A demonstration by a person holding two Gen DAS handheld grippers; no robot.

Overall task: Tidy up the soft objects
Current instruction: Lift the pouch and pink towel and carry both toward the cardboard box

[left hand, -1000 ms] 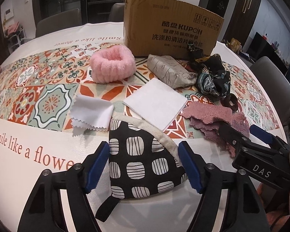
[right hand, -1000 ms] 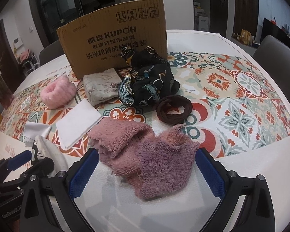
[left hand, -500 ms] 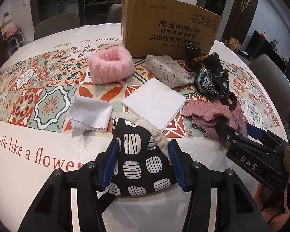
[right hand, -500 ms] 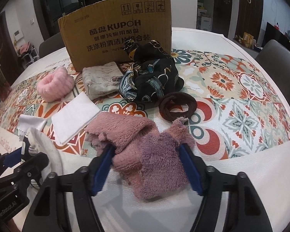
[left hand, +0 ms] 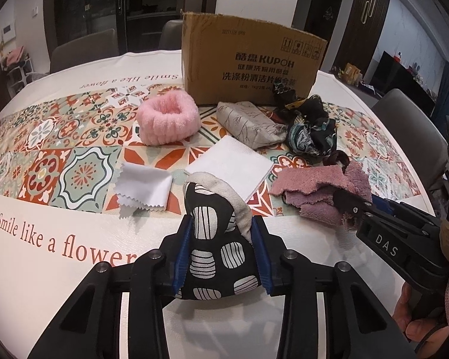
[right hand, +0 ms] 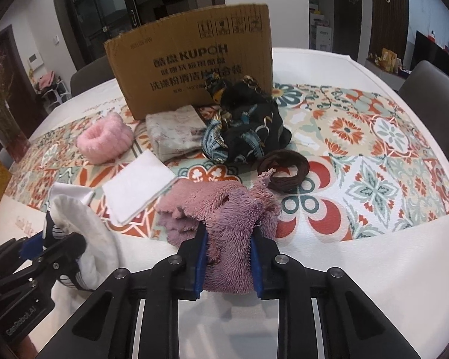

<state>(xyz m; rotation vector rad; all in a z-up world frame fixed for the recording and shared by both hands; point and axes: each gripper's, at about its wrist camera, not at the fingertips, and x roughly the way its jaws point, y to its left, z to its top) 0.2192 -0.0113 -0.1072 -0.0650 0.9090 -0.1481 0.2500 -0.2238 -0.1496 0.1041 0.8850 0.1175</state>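
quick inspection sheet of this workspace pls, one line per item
surface: round table, tiled-pattern cloth
job's things: black patterned pouch, mauve fluffy towel, pink fluffy band, white folded cloth, white zigzag-edged cloth, grey pouch, dark scarf, brown hair loop, cardboard box
clutter: nothing seen
grippers: left tool shut on pouch; right tool shut on towel
cables: nothing seen
surroundings: chairs, dark doors
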